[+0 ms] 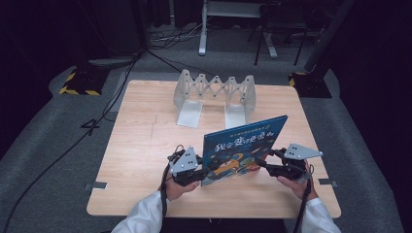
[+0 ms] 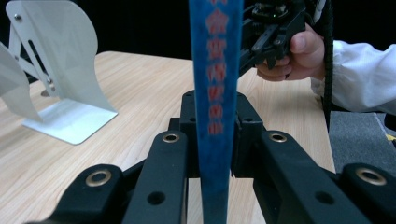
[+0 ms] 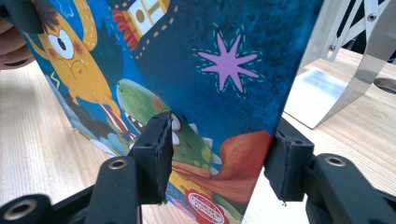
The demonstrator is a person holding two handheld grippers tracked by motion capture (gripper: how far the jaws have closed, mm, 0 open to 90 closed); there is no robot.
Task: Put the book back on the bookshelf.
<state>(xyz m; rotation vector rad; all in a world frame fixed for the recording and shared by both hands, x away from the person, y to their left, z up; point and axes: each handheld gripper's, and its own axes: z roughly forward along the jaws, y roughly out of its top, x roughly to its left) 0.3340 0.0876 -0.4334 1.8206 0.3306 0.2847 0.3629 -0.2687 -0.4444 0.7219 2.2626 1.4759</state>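
- Near the front edge of the table (image 1: 145, 145), between the person's two hands: picture book (image 1: 243, 145) standing upright on its lower edge, blue cover facing the person, top edge rising to the right.
- Pinched at its left edge by the left gripper (image 1: 206, 170); in the left gripper view, seen edge-on as a thin blue strip with both jaws closed tight on it.
- At the lower right corner, the right gripper (image 1: 262, 162) with jaws apart: one pad in front of the cover, the other just past the edge, neither seeming to press.
- Judged light, thin and flat; stiff enough to stand, yet likely to flex or swing around a single grip.
- Glossy cover, probably slick against the pads, with corners easy to dent.
- Best taken low on both side edges, pads flat on the cover.
- Underneath: pale wood-grain tabletop, smooth and level; likely to let the lower edge slide if pushed.
- Farther back on the table: white book rack (image 1: 216, 92), two end plates joined by a scissor lattice, standing well apart from the book.
- Beyond: grey carpet (image 1: 48, 160), black cables (image 1: 97, 121), a yellow-and-black striped base (image 1: 77, 85), then darkness.
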